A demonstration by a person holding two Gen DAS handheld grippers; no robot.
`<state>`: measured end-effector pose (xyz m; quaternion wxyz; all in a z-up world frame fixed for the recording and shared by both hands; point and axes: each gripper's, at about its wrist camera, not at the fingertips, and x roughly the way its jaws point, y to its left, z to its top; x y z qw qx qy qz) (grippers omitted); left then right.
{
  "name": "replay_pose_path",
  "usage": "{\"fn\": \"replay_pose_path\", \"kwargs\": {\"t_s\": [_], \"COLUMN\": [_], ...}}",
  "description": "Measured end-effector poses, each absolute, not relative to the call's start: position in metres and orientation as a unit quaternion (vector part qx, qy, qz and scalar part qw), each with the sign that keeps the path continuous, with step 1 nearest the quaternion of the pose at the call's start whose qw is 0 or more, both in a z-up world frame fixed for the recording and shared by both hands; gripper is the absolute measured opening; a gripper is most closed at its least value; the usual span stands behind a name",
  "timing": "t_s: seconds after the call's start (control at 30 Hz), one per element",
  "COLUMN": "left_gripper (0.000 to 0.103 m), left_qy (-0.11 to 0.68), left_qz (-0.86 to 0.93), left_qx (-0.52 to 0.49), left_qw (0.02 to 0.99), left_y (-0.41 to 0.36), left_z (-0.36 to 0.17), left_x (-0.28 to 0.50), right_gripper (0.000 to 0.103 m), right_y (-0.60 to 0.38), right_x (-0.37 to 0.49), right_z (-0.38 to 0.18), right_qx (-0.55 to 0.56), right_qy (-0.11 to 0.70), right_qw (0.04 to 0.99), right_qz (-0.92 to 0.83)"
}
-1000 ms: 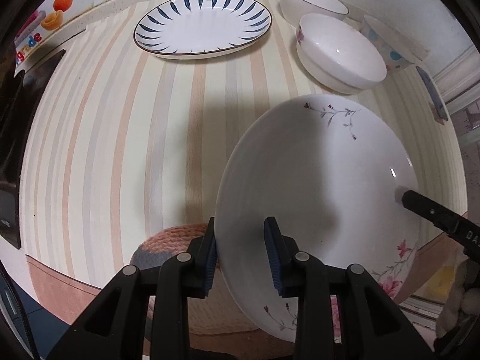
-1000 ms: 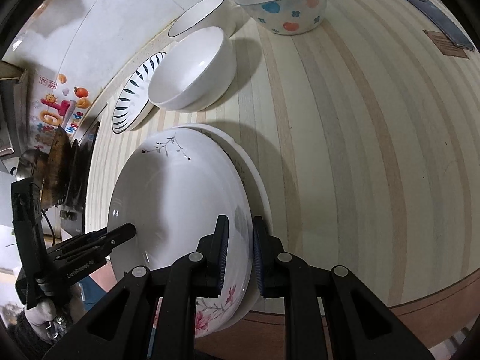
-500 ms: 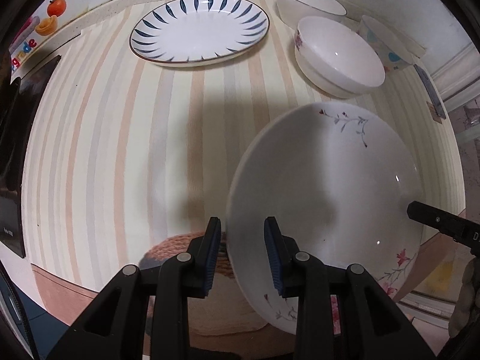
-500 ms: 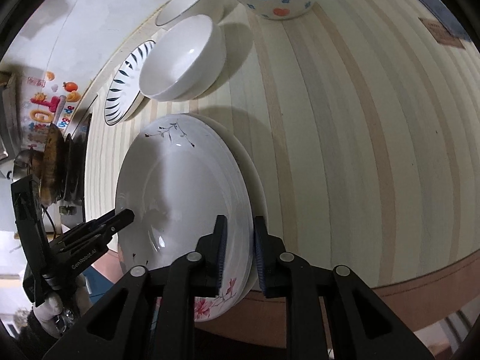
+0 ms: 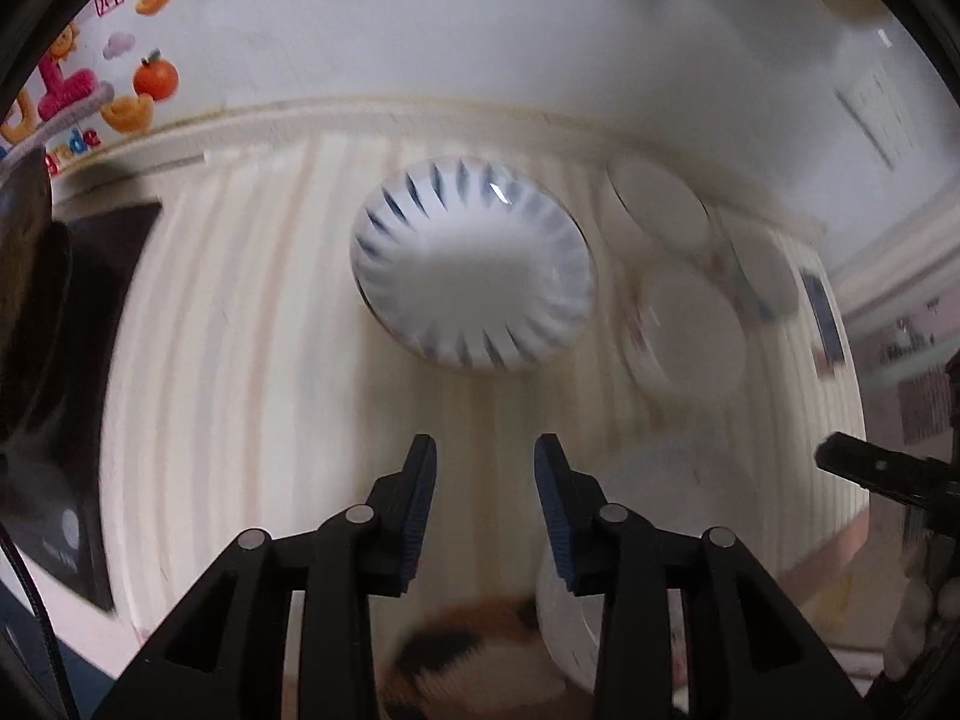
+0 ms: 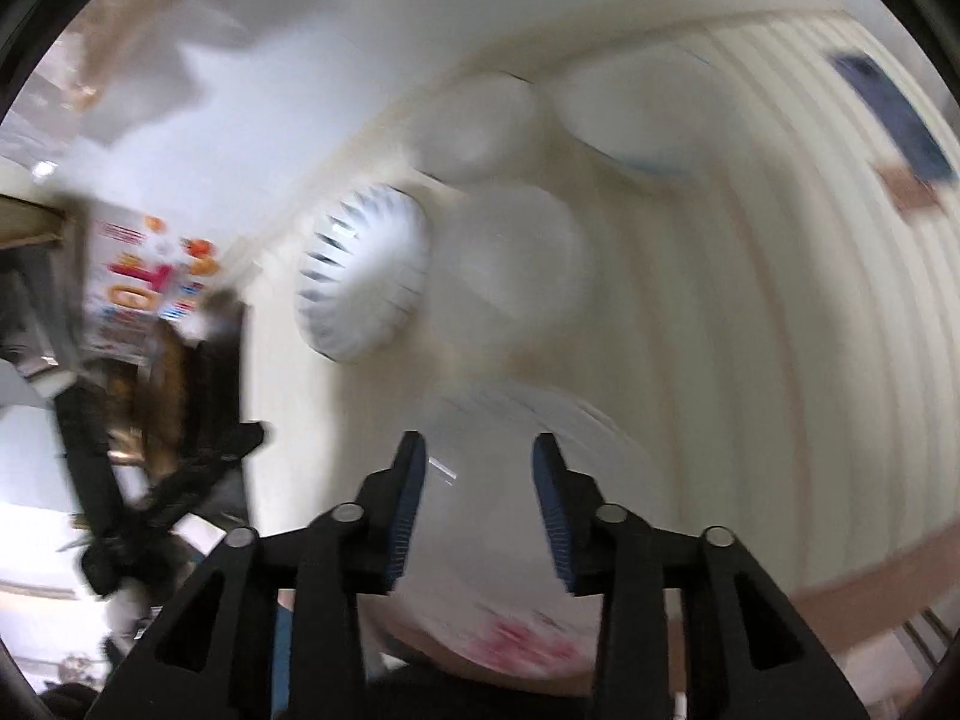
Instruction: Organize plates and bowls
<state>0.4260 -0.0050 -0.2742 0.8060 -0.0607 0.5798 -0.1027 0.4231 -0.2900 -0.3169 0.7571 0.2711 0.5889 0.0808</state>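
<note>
Fingers of the left gripper (image 5: 485, 480) stood apart with nothing between the blue ribbed pads (image 5: 420, 504), raised over the cream striped countertop (image 5: 240, 360). Left wrist view: the round white plate with dark blue radial dashes (image 5: 474, 276) lay flat ahead, towards the back wall, with three blurred white ceramic bowls (image 5: 690, 336) to its right. A white plate rim (image 5: 558, 618) showed low, beside the right finger and apart from it, over a blurred orange-brown woven mat (image 5: 474, 648). The tip of the other gripper entered at the right edge.

Right wrist view: the right gripper (image 6: 479, 480) was likewise open and empty, its jaws spread above the large white shallow plate with pink floral print (image 6: 510, 570), which rested at the near edge of the countertop, apparently on a second white plate (image 6: 606, 438); contact between fingers and plate could not be judged through the blur. The blue-dashed plate lay beyond, left of the bowls.

Judged from this arrangement, the step was a retreat from the stacked floral plate towards the next piece. It was best done by lifting straight clear of the rim before swinging, since the stack sat near the edge, then slowing so the heavily blurred view settled before the jaws closed on a rim.
</note>
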Motion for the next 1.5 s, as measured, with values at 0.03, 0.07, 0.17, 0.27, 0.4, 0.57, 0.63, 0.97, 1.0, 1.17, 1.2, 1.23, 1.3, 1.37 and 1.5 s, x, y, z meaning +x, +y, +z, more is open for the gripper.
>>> {"fn": "replay_pose_path", "kwargs": {"t_s": [0.03, 0.07, 0.17, 0.27, 0.4, 0.57, 0.63, 0.97, 1.0, 1.17, 1.2, 1.23, 1.3, 1.37, 1.5], "left_gripper": [0.032, 0.032, 0.032, 0.032, 0.031, 0.031, 0.031, 0.017, 0.017, 0.017, 0.017, 0.017, 0.017, 0.017, 0.017], "left_qy": [0.578, 0.575, 0.583, 0.603, 0.63, 0.637, 0.639, 0.617, 0.615, 0.6, 0.598, 0.597, 0.592, 0.587, 0.582], "left_qz": [-0.097, -0.093, -0.078, -0.067, -0.064, -0.079, -0.088, -0.08, -0.081, -0.082, -0.083, -0.083, -0.084, -0.083, -0.083], "left_qx": [-0.062, -0.069, -0.081, -0.093, -0.101, -0.104, -0.102, -0.084, -0.08, -0.069, -0.07, -0.071, -0.071, -0.07, -0.073], "left_qw": [0.808, 0.81, 0.805, 0.789, 0.767, 0.759, 0.757, 0.778, 0.78, 0.793, 0.794, 0.795, 0.799, 0.802, 0.806], "left_y": [0.003, 0.012, 0.03, 0.04, 0.043, 0.036, 0.032, 0.033, 0.033, 0.036, 0.037, 0.04, 0.041, 0.043, 0.04], "left_z": [-0.275, -0.277, -0.295, -0.322, -0.358, -0.372, -0.376, -0.377, -0.375, -0.358, -0.354, -0.35, -0.342, -0.332, -0.314], "left_x": [0.437, 0.453, 0.491, 0.521, 0.543, 0.552, 0.553, 0.55, 0.549, 0.549, 0.548, 0.546, 0.542, 0.537, 0.524], "right_gripper": [0.045, 0.045, 0.045, 0.045, 0.045, 0.042, 0.032, 0.016, 0.016, 0.016, 0.016, 0.016, 0.016, 0.016, 0.016], "right_y": [-0.282, -0.273, -0.242, -0.221, -0.209, -0.205, -0.201, -0.191, -0.19, -0.186, -0.186, -0.187, -0.19, -0.191, -0.195], "right_x": [0.438, 0.453, 0.509, 0.566, 0.61, 0.629, 0.63, 0.63, 0.63, 0.624, 0.623, 0.621, 0.617, 0.613, 0.599], "right_z": [-0.313, -0.31, -0.316, -0.343, -0.373, -0.402, -0.412, -0.426, -0.426, -0.419, -0.417, -0.413, -0.406, -0.399, -0.381], "right_qx": [0.272, 0.269, 0.242, 0.217, 0.18, 0.147, 0.135, 0.096, 0.096, 0.089, 0.088, 0.089, 0.094, 0.099, 0.105], "right_qy": [0.586, 0.584, 0.594, 0.621, 0.646, 0.669, 0.677, 0.667, 0.667, 0.66, 0.658, 0.655, 0.652, 0.648, 0.64], "right_qw": [0.759, 0.761, 0.762, 0.748, 0.738, 0.727, 0.722, 0.737, 0.738, 0.745, 0.746, 0.748, 0.751, 0.753, 0.758], "right_qz": [0.087, 0.09, 0.091, 0.084, 0.068, 0.054, 0.048, 0.043, 0.042, 0.046, 0.047, 0.048, 0.051, 0.055, 0.065]}}
